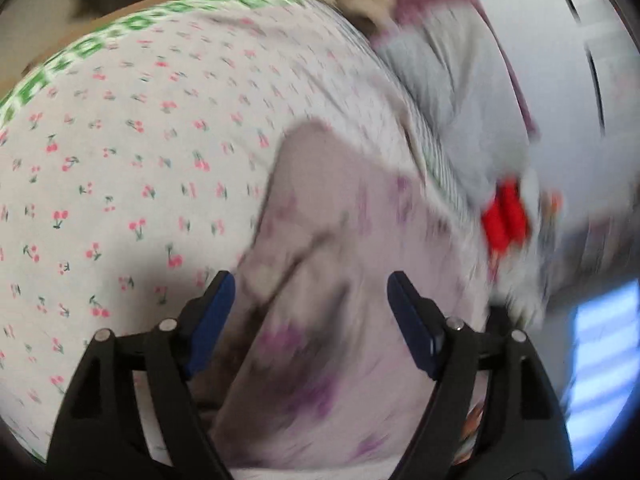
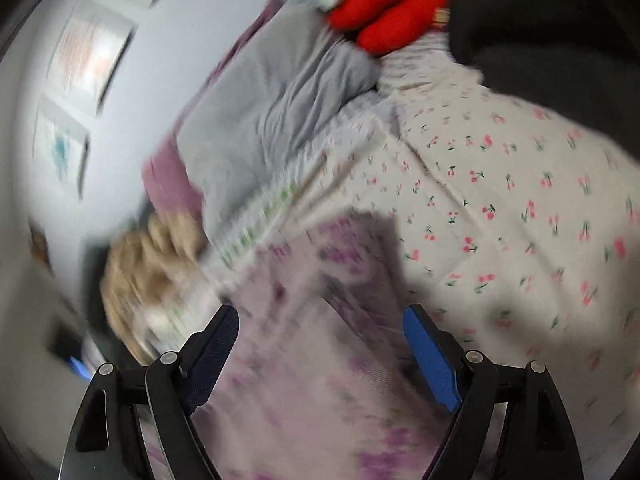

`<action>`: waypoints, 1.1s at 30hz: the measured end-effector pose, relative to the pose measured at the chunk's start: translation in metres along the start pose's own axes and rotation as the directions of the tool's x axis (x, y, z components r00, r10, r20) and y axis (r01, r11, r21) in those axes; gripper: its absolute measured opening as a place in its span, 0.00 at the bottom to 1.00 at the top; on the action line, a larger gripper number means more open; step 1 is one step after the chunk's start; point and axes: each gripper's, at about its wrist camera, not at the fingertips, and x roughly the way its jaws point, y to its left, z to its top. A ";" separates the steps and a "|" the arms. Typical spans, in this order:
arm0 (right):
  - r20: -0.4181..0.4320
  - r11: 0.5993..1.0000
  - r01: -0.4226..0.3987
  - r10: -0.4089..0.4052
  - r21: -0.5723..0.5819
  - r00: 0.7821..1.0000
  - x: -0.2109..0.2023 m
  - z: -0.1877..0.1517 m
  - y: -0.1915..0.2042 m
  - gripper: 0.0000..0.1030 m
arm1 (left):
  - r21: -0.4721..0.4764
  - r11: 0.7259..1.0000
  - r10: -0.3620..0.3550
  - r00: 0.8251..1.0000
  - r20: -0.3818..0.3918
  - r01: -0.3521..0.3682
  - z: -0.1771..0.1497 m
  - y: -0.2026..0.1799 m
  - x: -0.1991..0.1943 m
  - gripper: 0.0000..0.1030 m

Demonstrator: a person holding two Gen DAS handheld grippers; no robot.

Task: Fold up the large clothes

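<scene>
A pale lilac garment with purple flower print lies on a white bedsheet dotted with pink cherries. In the left wrist view my left gripper hovers over the garment with its blue pads spread wide; the cloth lies loose under the gap, and no pad presses on it. The right wrist view shows the same garment beneath my right gripper, whose jaws also stand wide apart with no cloth pinched. Both pictures are blurred.
A grey pillow rests on a mauve one at the bed's head by the pale wall. A red plush item and a tan fluffy item lie near it. The sheet has a green patterned border.
</scene>
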 end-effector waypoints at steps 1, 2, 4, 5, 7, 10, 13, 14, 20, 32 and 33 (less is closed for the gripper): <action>-0.025 0.997 0.021 -0.023 -0.073 0.999 0.005 -0.004 0.004 0.83 | 0.055 0.998 0.000 1.000 -0.019 0.001 -0.012 -0.001 0.004 0.76; -0.054 0.989 0.033 -0.041 -0.141 0.998 0.010 -0.010 0.008 0.83 | 0.095 0.995 0.002 0.999 -0.033 0.001 -0.019 -0.001 0.007 0.76; -0.092 0.978 0.030 -0.050 -0.207 0.995 0.022 -0.018 0.011 0.82 | 0.168 0.986 0.015 0.999 -0.044 -0.007 -0.031 -0.003 0.016 0.76; -0.097 0.975 0.027 -0.050 -0.222 0.994 0.026 -0.022 0.011 0.81 | 0.190 0.982 0.025 0.999 -0.027 -0.020 -0.032 -0.004 0.019 0.76; -0.081 0.961 0.047 -0.071 -0.274 0.994 0.032 -0.028 0.021 0.39 | 0.229 0.972 0.048 0.999 0.021 -0.051 -0.034 -0.010 0.025 0.73; 0.020 0.933 0.115 -0.116 -0.340 0.993 0.020 -0.036 0.038 0.19 | 0.349 0.927 0.121 0.990 0.073 -0.139 -0.042 -0.030 0.031 0.24; 0.100 0.903 0.175 -0.148 -0.393 0.984 0.005 -0.042 0.054 0.16 | 0.407 0.894 0.135 0.979 0.154 -0.188 -0.054 -0.046 0.019 0.20; 0.117 0.891 0.190 -0.155 -0.412 0.981 0.002 -0.044 0.058 0.16 | 0.435 0.874 0.144 0.971 0.191 -0.215 -0.058 -0.053 0.013 0.19; 0.107 0.898 0.151 -0.116 -0.413 0.987 0.007 -0.021 0.071 0.15 | 0.530 0.827 0.115 0.980 0.165 -0.186 -0.049 -0.075 0.017 0.20; -0.009 0.951 0.078 -0.084 -0.298 0.996 0.032 -0.021 0.037 0.15 | 0.544 0.823 0.091 0.983 0.157 -0.163 -0.053 -0.067 0.026 0.17; 0.009 0.950 0.076 -0.077 -0.303 0.997 0.026 -0.020 0.042 0.15 | 0.556 0.809 0.098 0.976 0.197 -0.193 -0.059 -0.075 0.017 0.16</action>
